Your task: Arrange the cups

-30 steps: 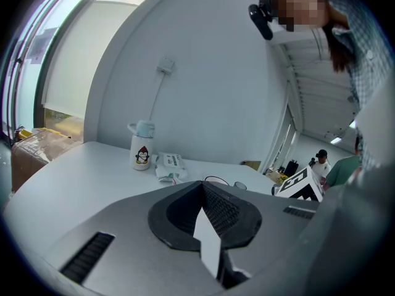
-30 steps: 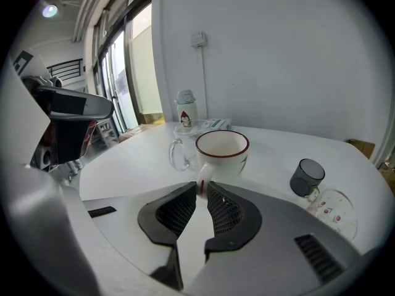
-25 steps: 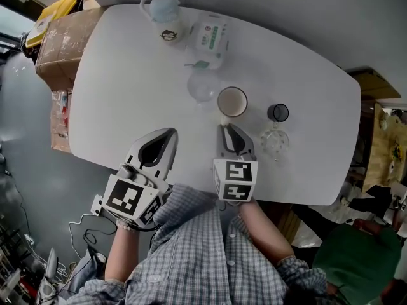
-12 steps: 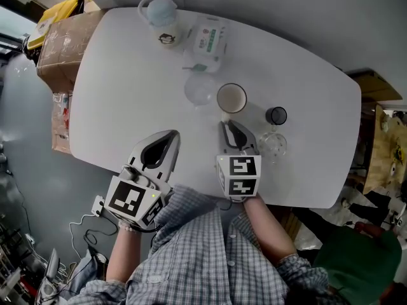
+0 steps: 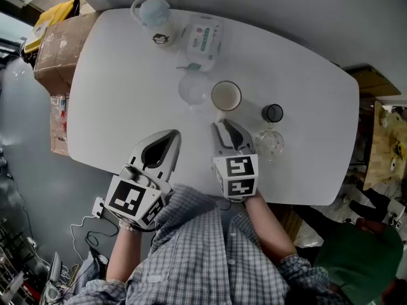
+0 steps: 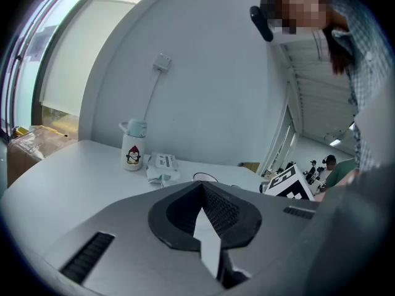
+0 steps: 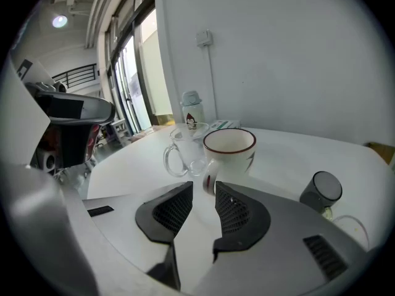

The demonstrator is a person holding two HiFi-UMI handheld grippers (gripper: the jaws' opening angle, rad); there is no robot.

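Cups clustered at the middle of the table (image 5: 114, 75), just past the grippers at its near edge: left gripper (image 6: 202, 187) pinched closed on nothing, right gripper (image 7: 203, 187) narrowly parted, white mug (image 7: 229, 148) handle at its tips, ungripped. Risk of skidding the glossy ceramic mug into the thin clear glass mug (image 7: 184, 145) just beside it if closed off-centre on the small curved handle. Farther right, squat dark tumbler (image 7: 322, 193), smooth-walled.

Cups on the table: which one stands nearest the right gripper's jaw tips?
The white mug with the dark rim: its handle lies just ahead of the right gripper. The clear mug and dark cup stand farther off.
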